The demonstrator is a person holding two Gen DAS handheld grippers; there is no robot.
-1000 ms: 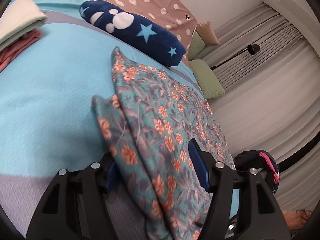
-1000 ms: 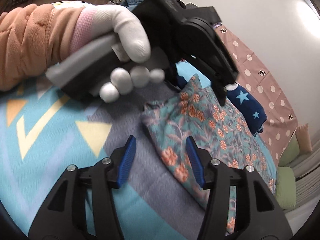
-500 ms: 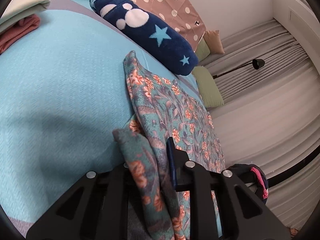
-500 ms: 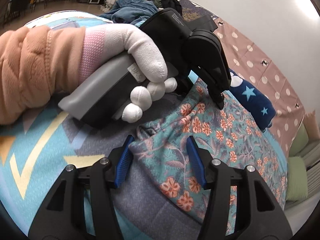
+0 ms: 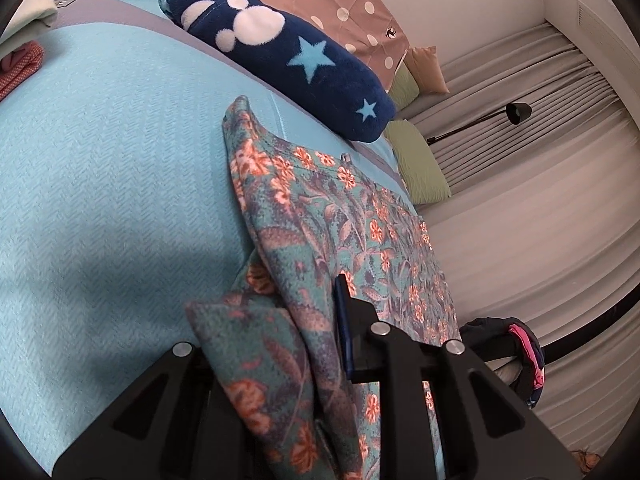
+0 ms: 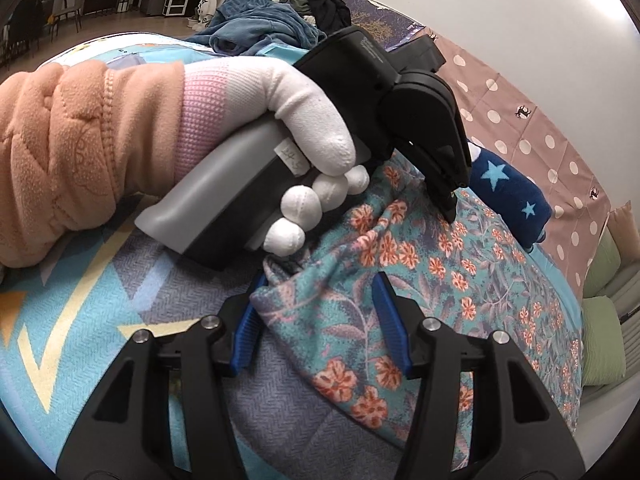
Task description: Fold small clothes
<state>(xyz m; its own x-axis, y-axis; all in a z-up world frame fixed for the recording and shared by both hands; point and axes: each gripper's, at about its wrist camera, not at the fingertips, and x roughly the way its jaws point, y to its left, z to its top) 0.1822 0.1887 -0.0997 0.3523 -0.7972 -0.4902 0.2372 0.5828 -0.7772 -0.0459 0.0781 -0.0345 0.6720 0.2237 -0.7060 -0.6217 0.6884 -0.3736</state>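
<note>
Right now we see the teal cotton garment printed with orange flowers (image 5: 328, 216) lying spread on the light blue woven bedspread (image 5: 104, 168), running toward the bed's far edge, where a navy fleece roll with pale stars (image 5: 280, 56) lies just beyond it. We have the left gripper (image 5: 304, 340) pinching a raised fold of the near corner of this garment, its jaws pressed onto the cloth. Our right gripper (image 6: 316, 320) straddles another bunched corner of the same garment (image 6: 440, 280), which sits between its blue pads; the jaws are closing, half spread, and only the left pad touches cloth. A white-gloved hand (image 6: 304, 120) in a peach fleece sleeve (image 6: 68, 152) holds the left tool just above.
</note>
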